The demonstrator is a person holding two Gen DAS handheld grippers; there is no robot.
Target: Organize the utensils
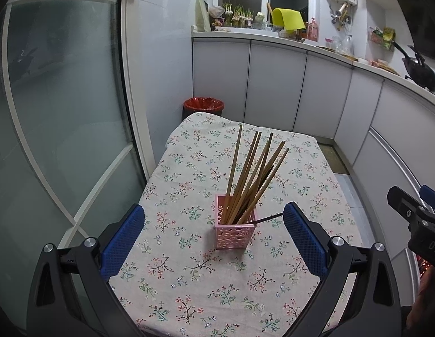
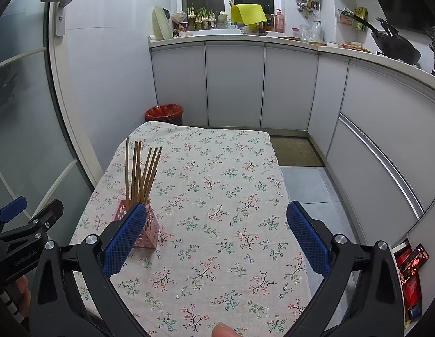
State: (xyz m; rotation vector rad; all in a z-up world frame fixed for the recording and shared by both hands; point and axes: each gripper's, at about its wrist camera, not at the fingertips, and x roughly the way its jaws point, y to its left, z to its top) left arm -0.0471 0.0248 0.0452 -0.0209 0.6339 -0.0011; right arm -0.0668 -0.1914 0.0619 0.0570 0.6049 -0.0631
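Near the centre of the left wrist frame, a pink perforated square plastic holder (image 1: 235, 229) is sitting on the floral-clothed counter (image 1: 189, 280), keeping long wooden chopsticks (image 1: 252, 177) standing, leaning toward upper right. Left gripper (image 1: 214, 238) and right gripper (image 2: 216, 237) are both hovering wide-fingered, holding nothing.

This is looking like a small home kitchen. Grey cabinets (image 2: 234, 84) are running under a counter along two walls, a black wok (image 2: 395, 45) is sitting on the stove, sprouting garlic (image 2: 202, 15) is growing by the window, and a bin (image 2: 164, 114) is standing in the corner.
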